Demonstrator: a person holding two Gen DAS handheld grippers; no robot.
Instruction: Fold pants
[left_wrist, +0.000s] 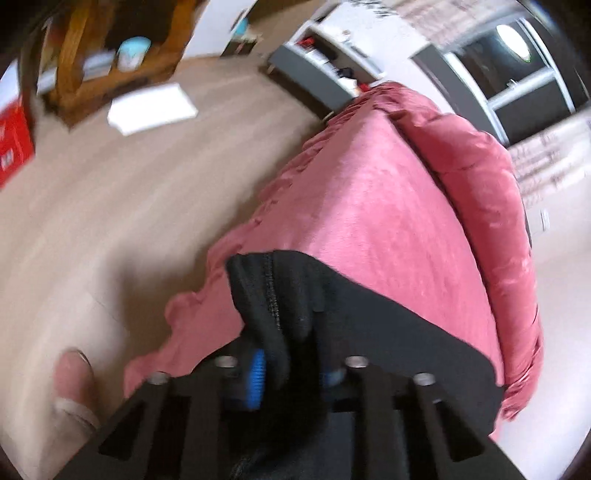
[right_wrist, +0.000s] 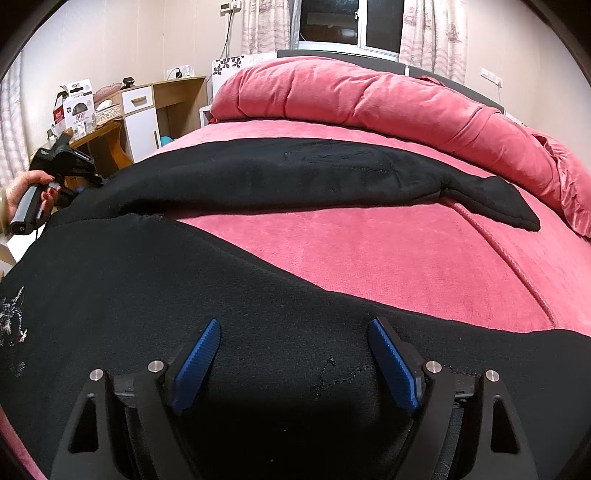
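Black pants (right_wrist: 184, 280) lie spread on a pink bed (right_wrist: 388, 258), one leg (right_wrist: 295, 177) stretched across toward the right. My right gripper (right_wrist: 295, 332) is open just above the near part of the pants, its blue pads (right_wrist: 393, 365) wide apart and empty. My left gripper (left_wrist: 291, 369) is shut on a bunched edge of the pants (left_wrist: 280, 291) at the bed's side, lifting it; it also shows in the right wrist view (right_wrist: 70, 166), held by a hand at the far left.
A rolled pink duvet (right_wrist: 369, 96) lies along the head of the bed. A wooden desk and white cabinet (right_wrist: 140, 107) stand left of the bed. In the left wrist view, wood floor (left_wrist: 110, 206), white paper (left_wrist: 151, 107) and a foot (left_wrist: 74, 384).
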